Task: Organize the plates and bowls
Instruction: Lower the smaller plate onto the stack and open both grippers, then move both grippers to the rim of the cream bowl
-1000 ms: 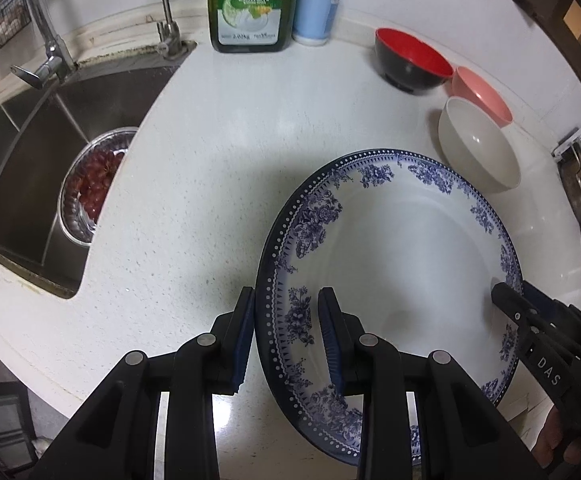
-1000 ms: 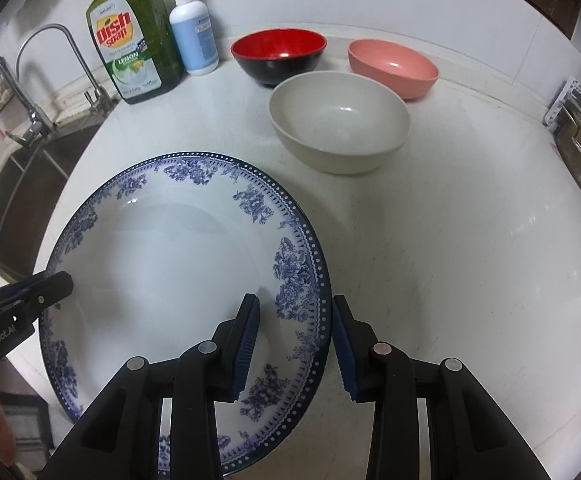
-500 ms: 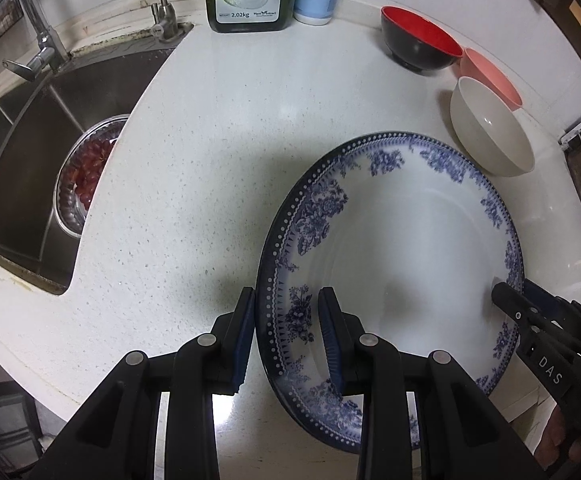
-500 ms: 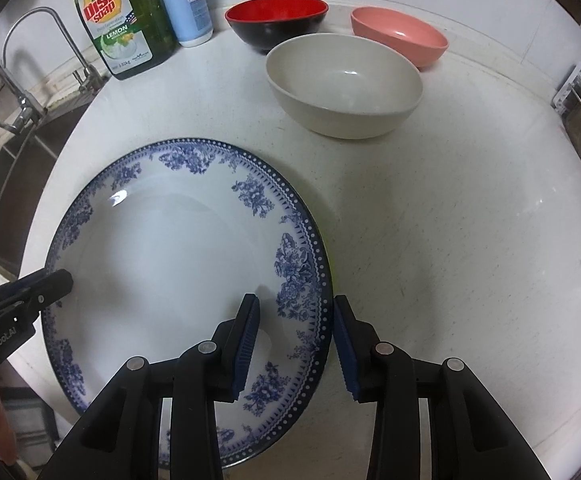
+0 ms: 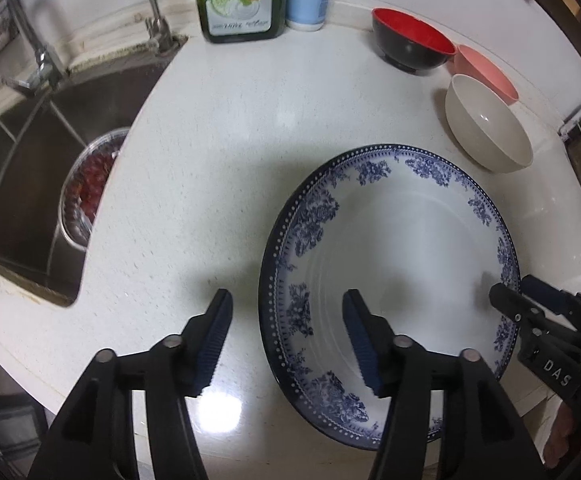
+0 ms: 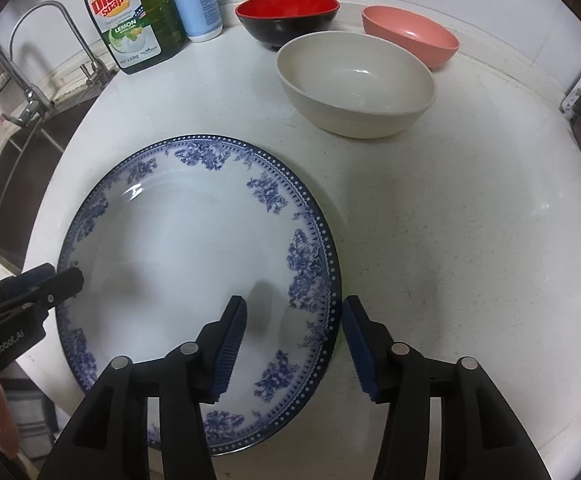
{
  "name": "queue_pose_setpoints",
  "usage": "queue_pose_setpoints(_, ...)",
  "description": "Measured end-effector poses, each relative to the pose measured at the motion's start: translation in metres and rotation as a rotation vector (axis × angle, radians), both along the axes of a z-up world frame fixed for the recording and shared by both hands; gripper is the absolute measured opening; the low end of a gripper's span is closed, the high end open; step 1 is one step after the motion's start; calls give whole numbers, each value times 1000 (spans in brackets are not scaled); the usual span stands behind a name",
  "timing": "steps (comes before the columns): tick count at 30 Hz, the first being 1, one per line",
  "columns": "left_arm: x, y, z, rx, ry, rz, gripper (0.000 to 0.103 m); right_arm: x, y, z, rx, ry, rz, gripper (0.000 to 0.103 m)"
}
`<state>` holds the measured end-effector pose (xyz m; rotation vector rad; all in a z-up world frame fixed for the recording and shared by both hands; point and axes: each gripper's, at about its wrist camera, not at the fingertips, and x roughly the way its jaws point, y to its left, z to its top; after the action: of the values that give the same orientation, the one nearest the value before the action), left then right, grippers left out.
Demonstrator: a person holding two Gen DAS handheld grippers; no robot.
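Blue-patterned plate [image 6: 194, 264] lies flat on the white bench [image 6: 450, 240], its left and right rims between the opening, non-gripping left tongs [image 5: 286, 340] and right tongs [image 6: 292, 344].

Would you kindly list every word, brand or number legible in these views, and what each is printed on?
"Dish soap", "LEMON": label of the green soap bottle.
"2.02kg": same label, just legible; the smaller lines on it are too small.
"GenRobot.AI": body of the left gripper.
"DAS": body of the right gripper.
Print on the blue-labelled white bottle: too small to read.
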<state>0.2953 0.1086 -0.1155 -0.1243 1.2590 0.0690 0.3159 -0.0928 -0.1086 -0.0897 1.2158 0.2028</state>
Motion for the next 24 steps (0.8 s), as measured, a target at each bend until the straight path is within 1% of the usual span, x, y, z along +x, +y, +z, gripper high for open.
queue_pose_setpoints(2, 1, -2, 5, 21, -18, -4, 63, 0, -1, 1, 7, -2, -3, 52)
queue_pose_setpoints(8, 7, -12, 21, 26, -67, -47, 67, 0, -6, 9, 19, -22, -8, 52)
queue_pose_setpoints(14, 24, -28, 40, 9, -116, -111, 67, 4, -22, 28, 36, -83, -33, 52)
queue_pose_setpoints(17, 33, -39, 49, 14, -144, -147, 67, 7, -30, 38, 49, -112, -50, 52)
queue_pose_setpoints(21, 51, -53, 59, 8, -172, -196, 67, 16, -43, 54, 62, -153, -83, 52)
queue_pose_setpoints(24, 66, -62, 63, 19, -191, -223, 67, 26, -53, 63, 70, -173, -109, 52)
